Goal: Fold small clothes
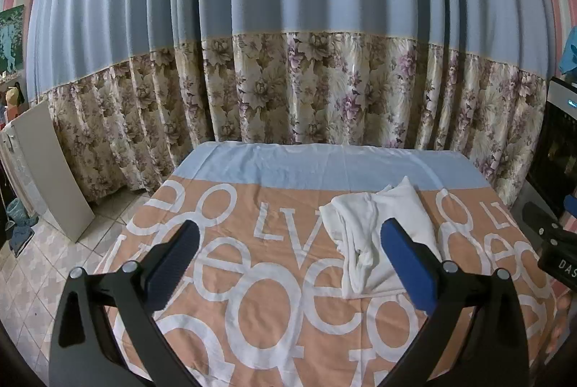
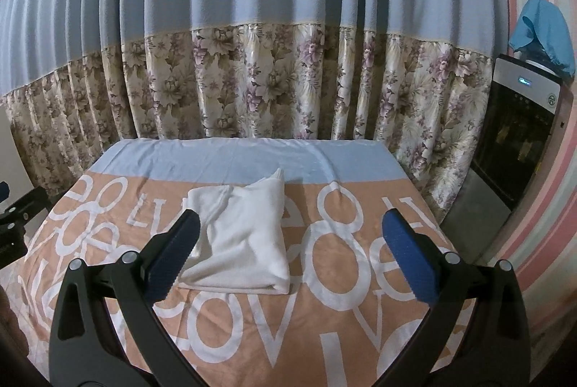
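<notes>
A small white garment (image 1: 375, 235) lies folded in a rough rectangle on the table, on a peach and blue cloth (image 1: 274, 297) with big white letters. In the right wrist view the garment (image 2: 241, 235) shows a neat folded front edge and a pointed corner at the back. My left gripper (image 1: 290, 235) is open and empty, above the table, with the garment by its right finger. My right gripper (image 2: 292, 228) is open and empty, with the garment by its left finger. Part of the right gripper shows at the right edge of the left wrist view (image 1: 555, 239).
A blue and floral curtain (image 1: 288, 62) hangs behind the table. A dark water dispenser (image 2: 519, 134) stands at the right, with a blue cloth (image 2: 544, 34) on top. A pale board (image 1: 50, 170) leans at the left over a tiled floor (image 1: 47, 264).
</notes>
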The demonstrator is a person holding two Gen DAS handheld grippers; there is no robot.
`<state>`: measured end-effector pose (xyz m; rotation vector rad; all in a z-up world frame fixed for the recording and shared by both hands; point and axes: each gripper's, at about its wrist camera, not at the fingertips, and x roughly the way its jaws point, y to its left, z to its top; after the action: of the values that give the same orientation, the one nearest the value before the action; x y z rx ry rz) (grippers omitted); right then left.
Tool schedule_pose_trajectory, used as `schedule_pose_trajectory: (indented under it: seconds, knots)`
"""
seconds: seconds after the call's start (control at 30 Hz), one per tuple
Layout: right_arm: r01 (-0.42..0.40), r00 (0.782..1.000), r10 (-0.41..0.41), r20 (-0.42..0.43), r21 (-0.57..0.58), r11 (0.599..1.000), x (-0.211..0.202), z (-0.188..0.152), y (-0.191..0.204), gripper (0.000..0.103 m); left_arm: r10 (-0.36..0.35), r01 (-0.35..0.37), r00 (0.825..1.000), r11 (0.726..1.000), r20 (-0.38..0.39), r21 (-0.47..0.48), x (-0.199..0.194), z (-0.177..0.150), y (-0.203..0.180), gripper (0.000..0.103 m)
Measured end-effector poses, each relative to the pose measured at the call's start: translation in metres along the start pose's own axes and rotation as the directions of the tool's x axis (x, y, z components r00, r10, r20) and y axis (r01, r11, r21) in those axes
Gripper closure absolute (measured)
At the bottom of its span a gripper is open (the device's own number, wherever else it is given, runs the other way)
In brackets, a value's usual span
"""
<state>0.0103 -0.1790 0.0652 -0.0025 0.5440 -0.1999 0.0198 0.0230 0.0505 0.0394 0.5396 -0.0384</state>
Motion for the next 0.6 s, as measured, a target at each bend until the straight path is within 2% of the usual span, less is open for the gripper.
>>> schedule_pose_trajectory:
  seconds: [0.6]
  knots:
    - [-0.001,1.0,0.001,-0.011,0.005,1.0,0.0066,-0.0037,0.0007,0.003,0.003,-0.003,1.0,1.0,-0.006,0.002,0.0007,-0.0019,-0.0013,0.002]
